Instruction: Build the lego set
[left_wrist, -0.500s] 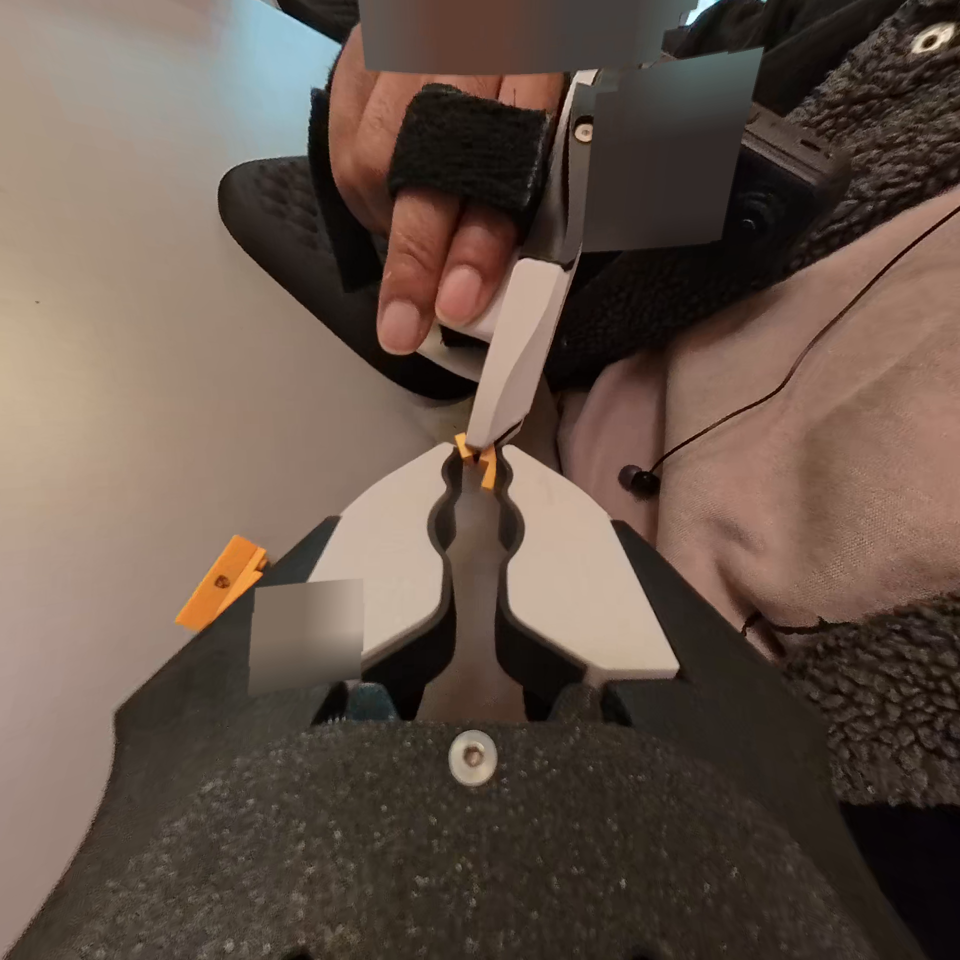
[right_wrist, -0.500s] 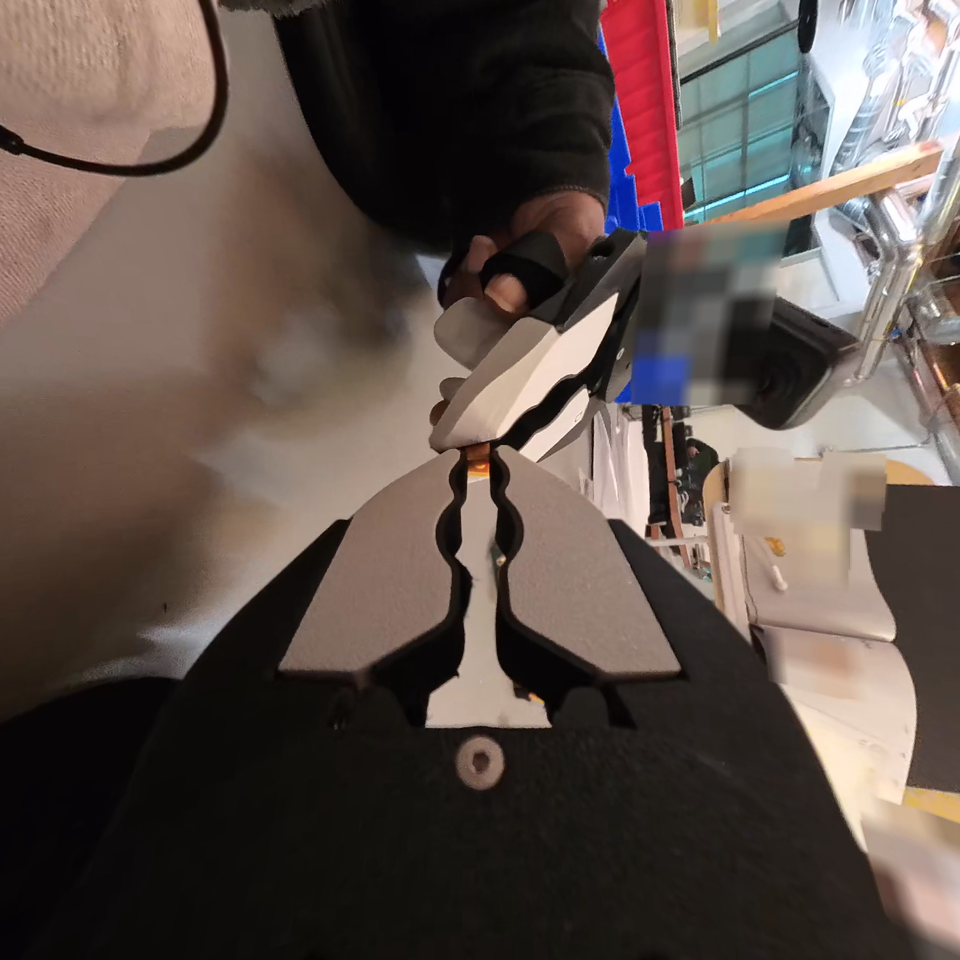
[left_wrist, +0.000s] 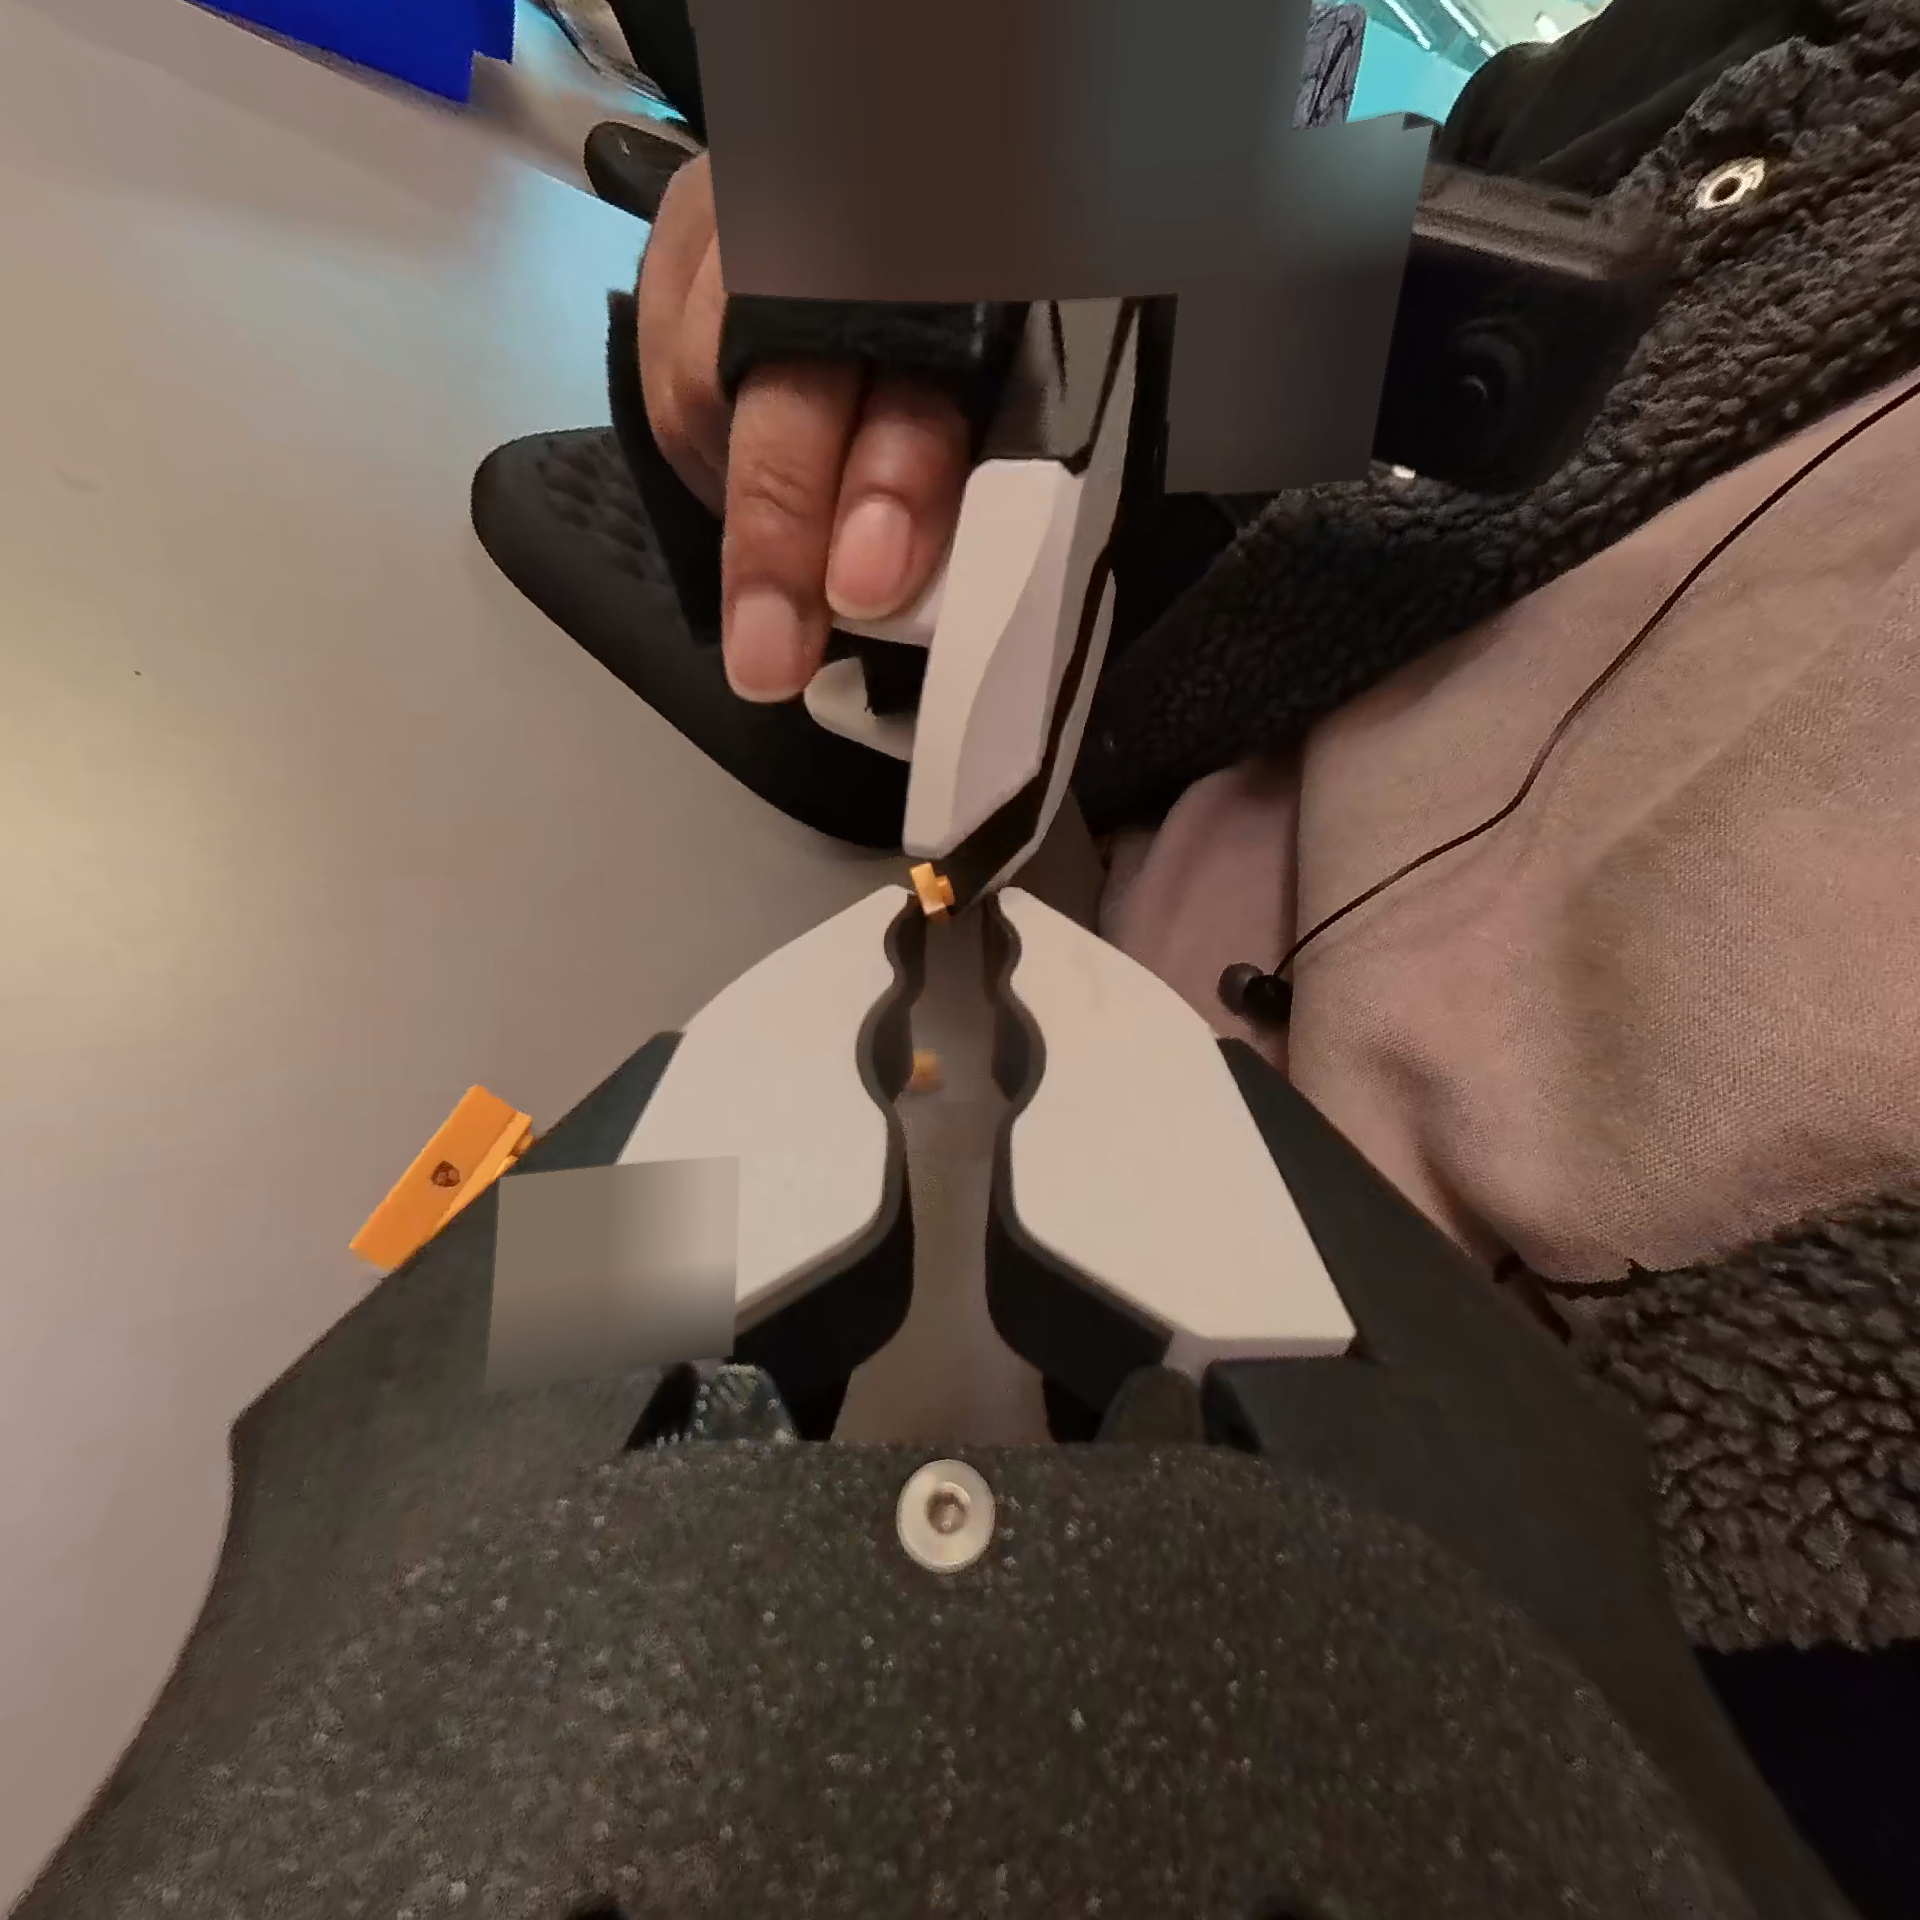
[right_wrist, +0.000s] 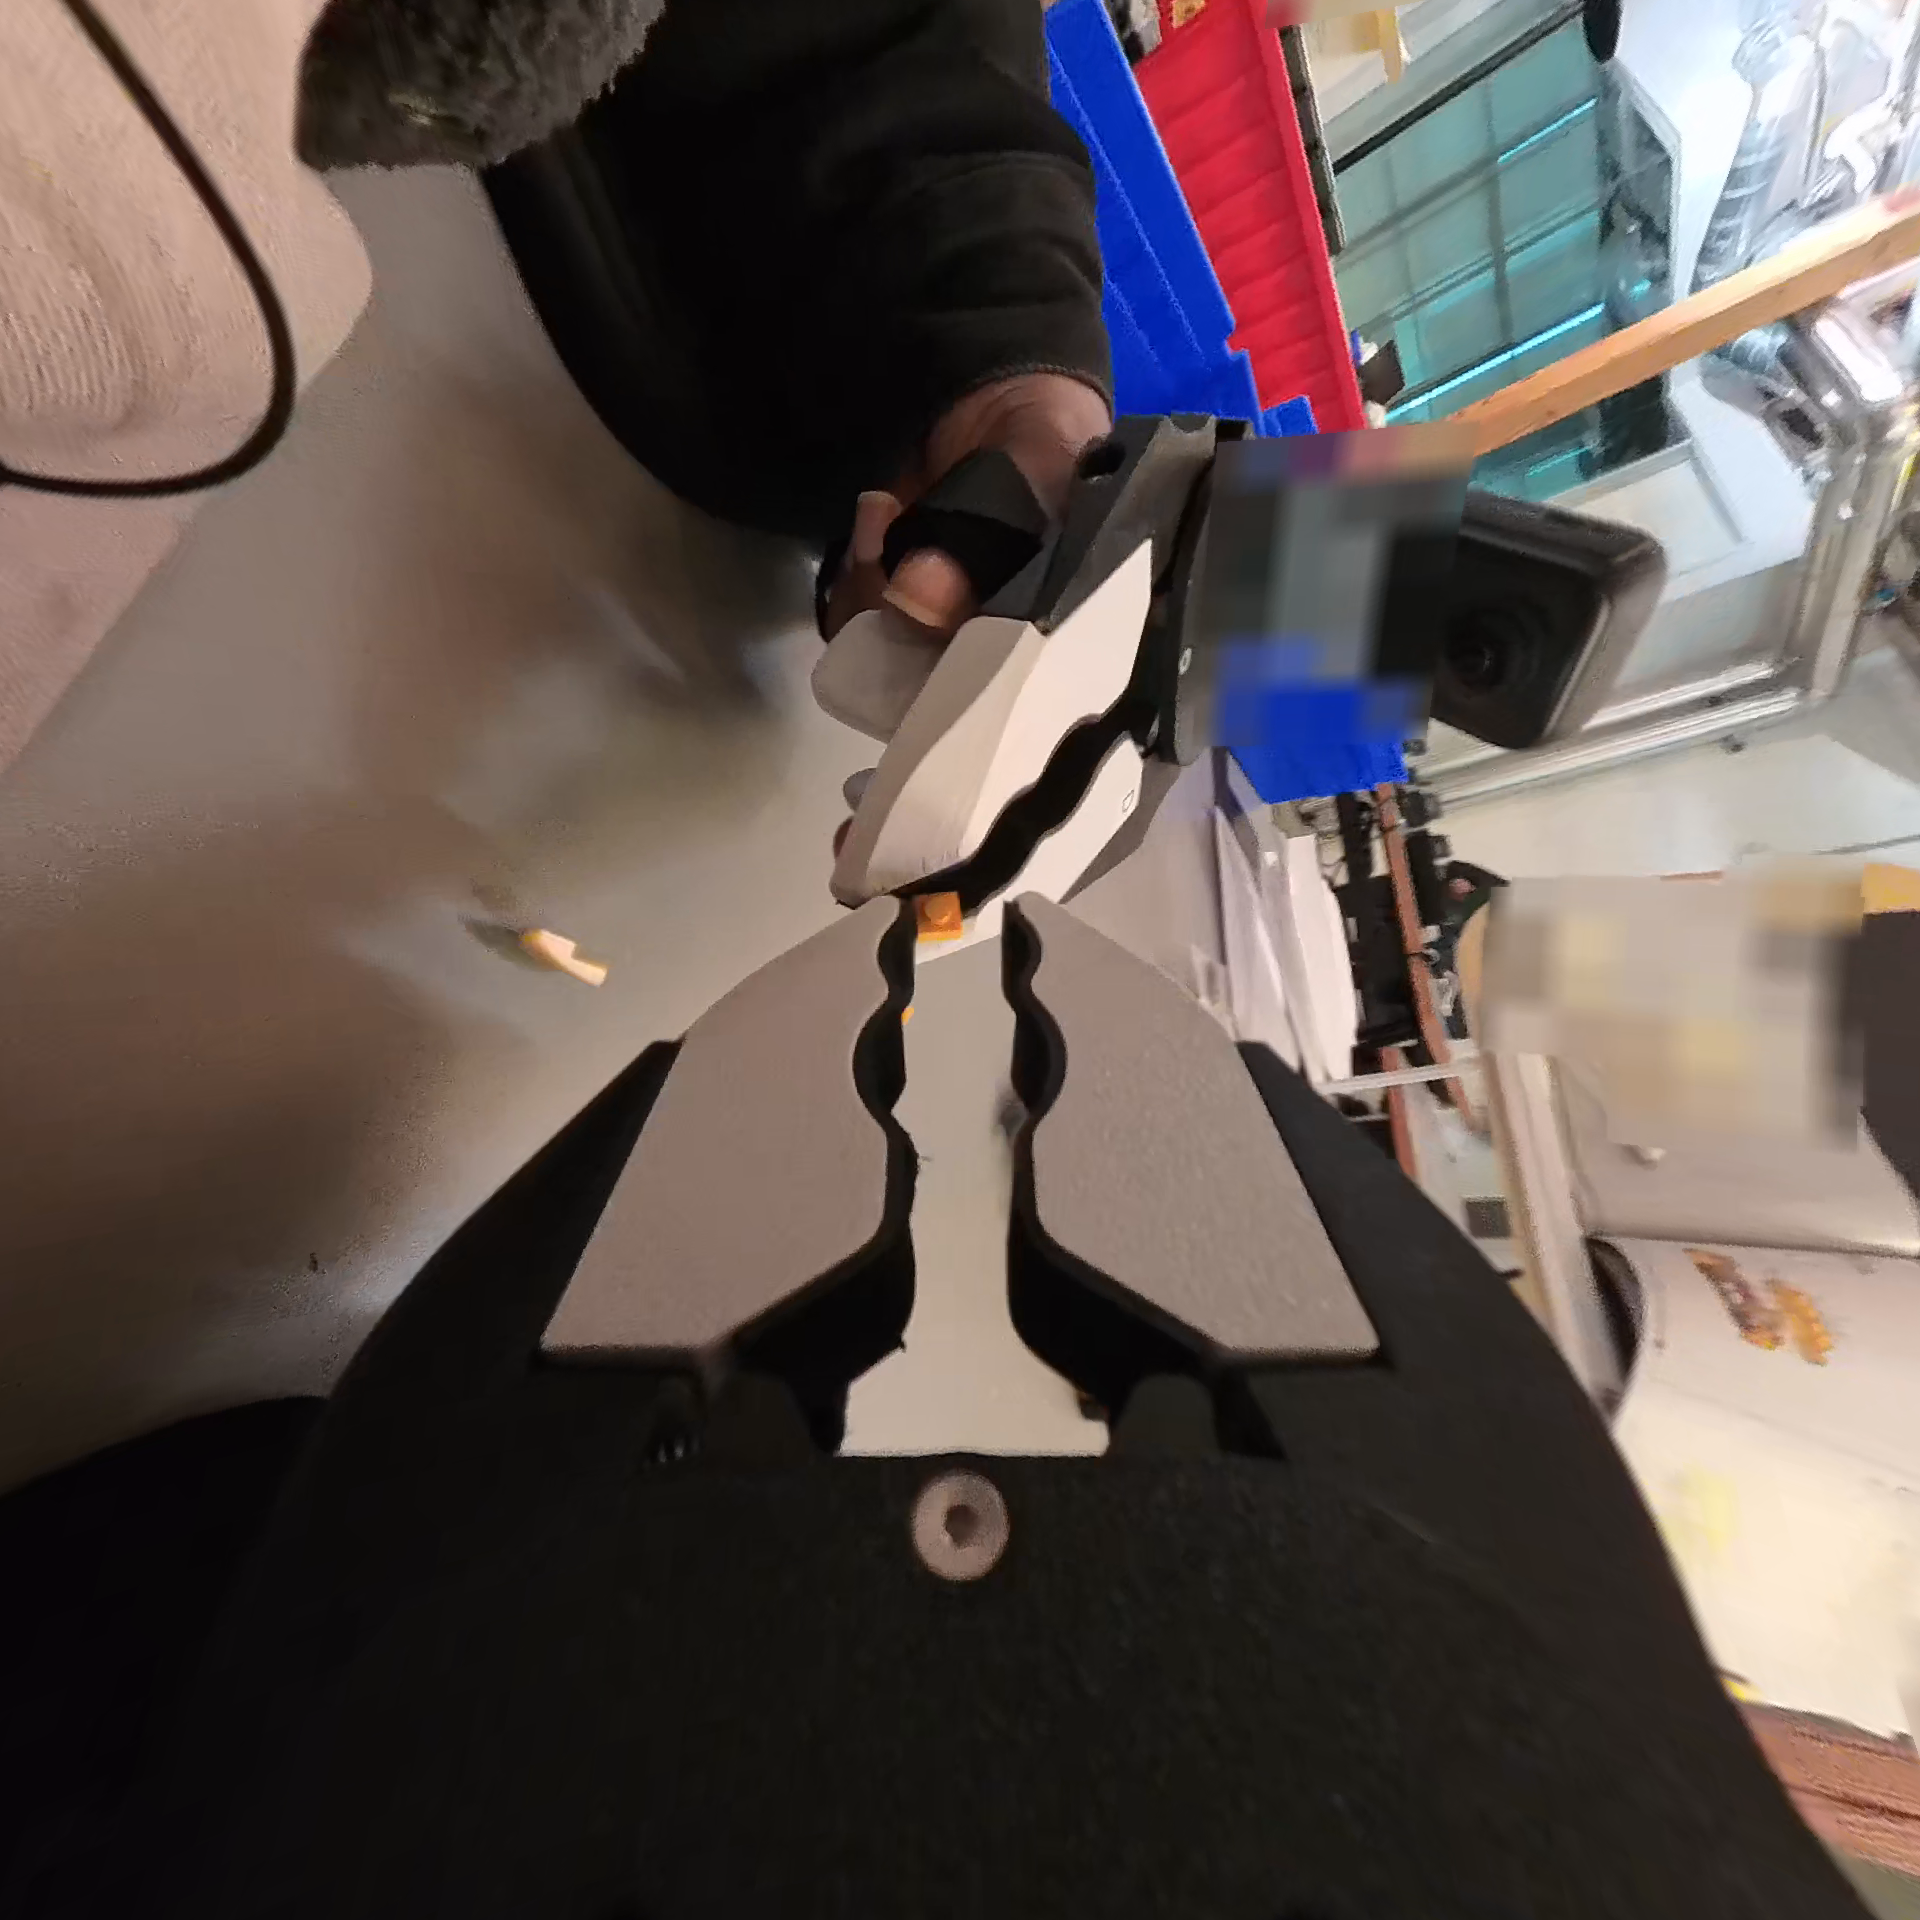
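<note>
Heads up, that small orange plastic lego piece (left_wrist: 932, 890) is sitting right where your two tools meet, up in the air above the grey tabletop (left_wrist: 260, 727). It's at the tips of the left gripper (left_wrist: 948, 920) and the right gripper (right_wrist: 956, 920). Both have their jaws only a narrow gap apart. In each wrist view that gap looks a bit wider than the piece, so I honestly can't tell which one really has it. I'd guess the piece weighs next to nothing and it's hard, smooth plastic, so it'll pop out or spin if you pinch a corner. Clamp across two flat sides, keep the studs free, and squeeze gently but squarely. It won't crush, but it'll fly. There's also a flat orange lego plate (left_wrist: 442, 1179) lying on the tabletop to the left, close by the left gripper's body. It's probably just as slick, so take it by its long edges.
</note>
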